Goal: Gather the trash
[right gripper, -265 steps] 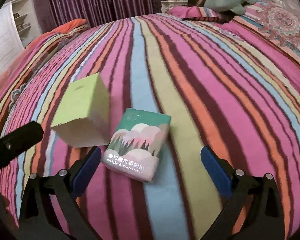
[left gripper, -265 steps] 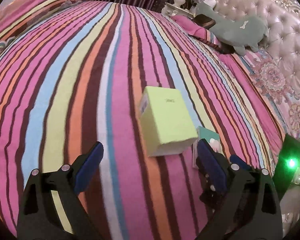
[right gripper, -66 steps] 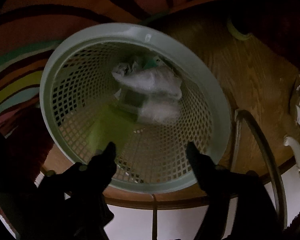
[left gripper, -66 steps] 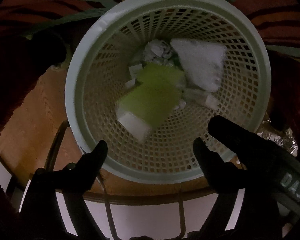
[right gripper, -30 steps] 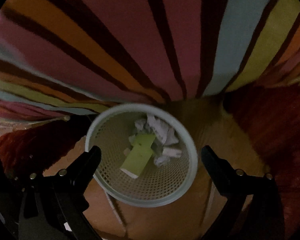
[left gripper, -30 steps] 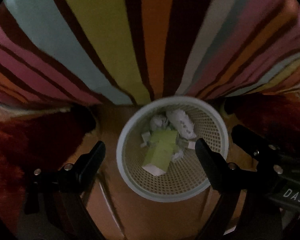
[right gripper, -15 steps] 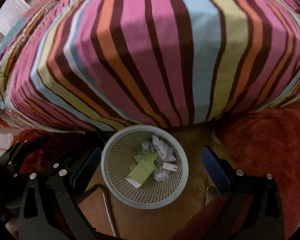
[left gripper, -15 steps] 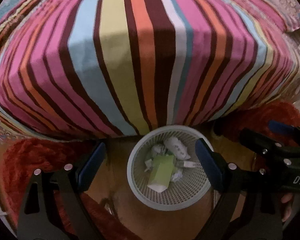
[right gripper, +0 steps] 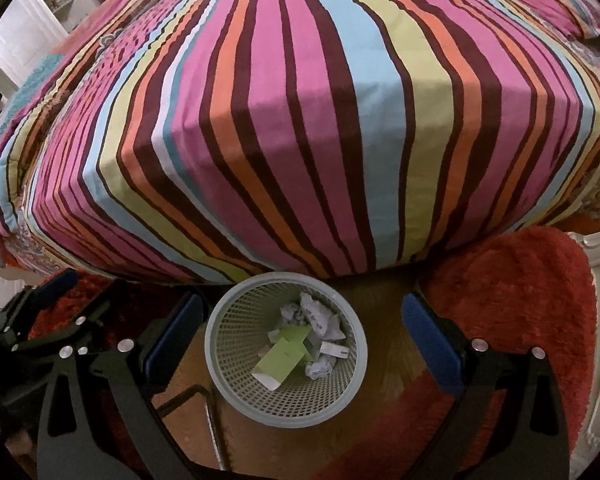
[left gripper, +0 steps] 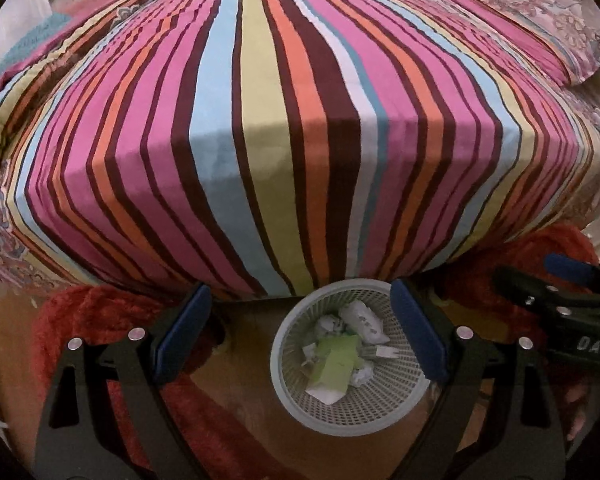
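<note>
Trash sits in the mesh wastebasket [left gripper: 350,364], which stands on the wood floor against the foot edge of the striped bed [left gripper: 300,120], with red rug at either side. Inside: a lime-green carton [left gripper: 334,364] lying flat and crumpled white paper [left gripper: 360,320] toward the bed-side rim; both show again in the right wrist view, carton [right gripper: 286,354] and paper [right gripper: 316,320].

Left gripper [left gripper: 300,340]: jaws wide apart, nothing between the blue pads, hanging above the basket and pointing steeply down. Right gripper [right gripper: 300,340]: same, spread wide and empty.

Bed top as far as visible carries no loose item near its foot edge; the far end is too distorted to check.

Judgement: drop-off looks complete and the step in hand is clearing away from the basket. To do it well, lift straight before swinging over the bed, so neither finger catches the rim or the hanging cover. Keep jaws wide. Scan the bed's far corners for leftovers before committing either hand.
</note>
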